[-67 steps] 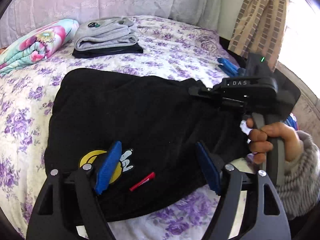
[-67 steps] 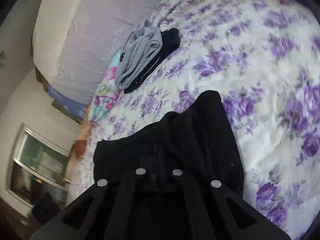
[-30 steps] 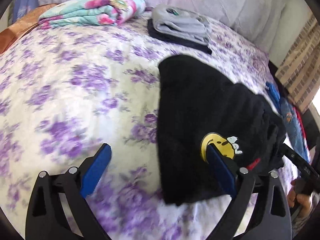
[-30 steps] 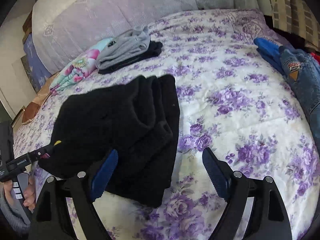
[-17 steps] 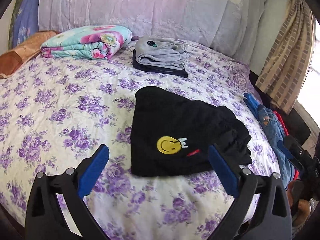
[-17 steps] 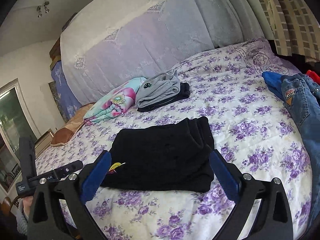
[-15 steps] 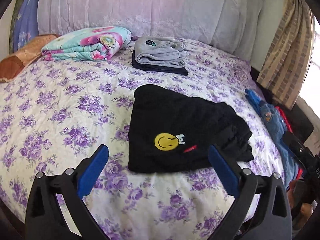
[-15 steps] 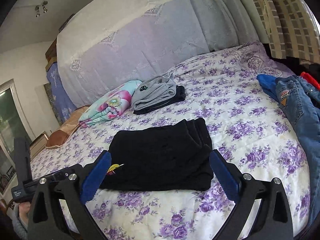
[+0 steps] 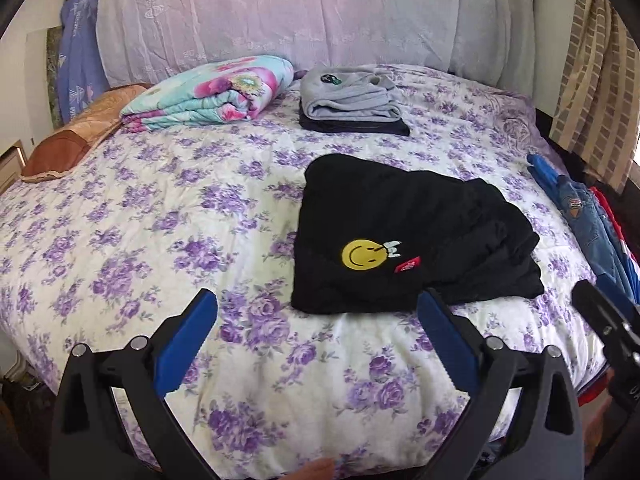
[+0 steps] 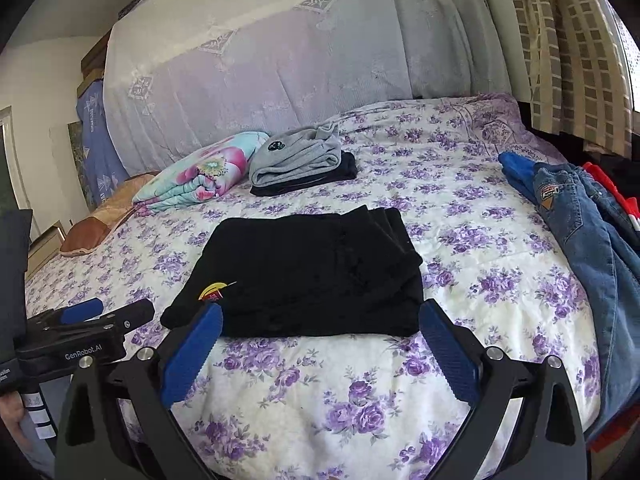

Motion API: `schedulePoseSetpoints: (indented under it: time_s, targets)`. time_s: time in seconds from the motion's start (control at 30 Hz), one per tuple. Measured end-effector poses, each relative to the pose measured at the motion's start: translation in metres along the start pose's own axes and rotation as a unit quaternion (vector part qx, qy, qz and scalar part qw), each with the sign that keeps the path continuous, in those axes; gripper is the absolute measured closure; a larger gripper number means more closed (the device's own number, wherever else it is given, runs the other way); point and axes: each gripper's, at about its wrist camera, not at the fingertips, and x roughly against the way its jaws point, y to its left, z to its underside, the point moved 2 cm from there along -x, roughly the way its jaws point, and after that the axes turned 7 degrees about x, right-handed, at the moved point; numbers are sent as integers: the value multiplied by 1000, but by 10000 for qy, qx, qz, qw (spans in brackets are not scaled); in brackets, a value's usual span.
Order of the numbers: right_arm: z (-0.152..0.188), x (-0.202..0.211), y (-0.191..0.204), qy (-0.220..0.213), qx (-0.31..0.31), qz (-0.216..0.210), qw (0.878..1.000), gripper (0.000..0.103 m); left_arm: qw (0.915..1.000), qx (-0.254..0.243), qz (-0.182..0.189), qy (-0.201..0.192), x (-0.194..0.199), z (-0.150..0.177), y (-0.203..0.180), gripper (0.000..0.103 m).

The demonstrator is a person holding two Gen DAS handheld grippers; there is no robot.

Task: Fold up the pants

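Note:
The black pants (image 9: 408, 236) lie folded in a thick flat bundle on the floral bedspread (image 9: 152, 216), a yellow smiley patch (image 9: 364, 255) facing up. In the right wrist view the same black pants (image 10: 312, 272) sit just beyond the fingertips. My left gripper (image 9: 318, 320) hovers open over the bed's near edge, short of the bundle, nothing between its blue pads. My right gripper (image 10: 320, 334) is also wide open and empty, drawn back from the pants. The left tool (image 10: 76, 332) shows at the lower left of the right wrist view.
A folded grey and black stack (image 9: 352, 100) and a floral blanket (image 9: 212, 94) lie near the headboard. An orange pillow (image 9: 72, 136) is at far left. Blue jeans (image 10: 576, 232) and other clothes hang over the bed's right side. A curtain (image 9: 592, 72) stands right.
Both grippers let go of the black pants and pulled back and up from them. The right jaws went from shut on the cloth to wide open. The bundle now rests alone on the bed.

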Motion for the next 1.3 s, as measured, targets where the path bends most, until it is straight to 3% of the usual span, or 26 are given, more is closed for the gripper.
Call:
schedulePoseSetpoints:
  time_s: [0.17,0.23,0.33,0.4,0.47,0.57,0.7,0.9,1.07,1.17,1.3]
  targets:
    - [-32,36,4,-810,587,580,9933,4,9961,-283,-453,-705,23,-14,4,5]
    - [-41,44,7,-1042,718,655,9898,4,9961,-239,-386,-759,27,-18,6,5]
    - [-35,43,8,-1335,634,440,9880,4,9978,-139,-157,-631,22,-15,5,5]
    - [-23,17,6,-773,497,74,9957,4,9992,-181,4,-358,10,-10,3,5]
    - [-10,-10,-2,-164,244,-262,9992,4,9991,-62,377,189,-11,-2,6,5]
    - [8,-36,-29,426,-378,-286,9980,4,9946,334,669,726,-37,4,20,5]
    - [8,-56,-62,613,-970,-461,9923,4,9872,815,914,1021,-67,3,37,5]
    - [-3,-112,-113,1075,-1580,-719,9789,4,9834,758,1039,1279,-118,-26,47,5]
    - [-2,-158,-123,1488,-2032,-1103,9615,4,9764,739,1405,1467,-146,-51,39,5]
    - [-5,-175,-112,1534,-1746,-982,9676,4,9757,490,1447,1572,-162,-57,23,5]
    - [-7,-179,-98,1543,-1307,-696,9769,4,9803,377,1232,1496,-171,-57,11,5]
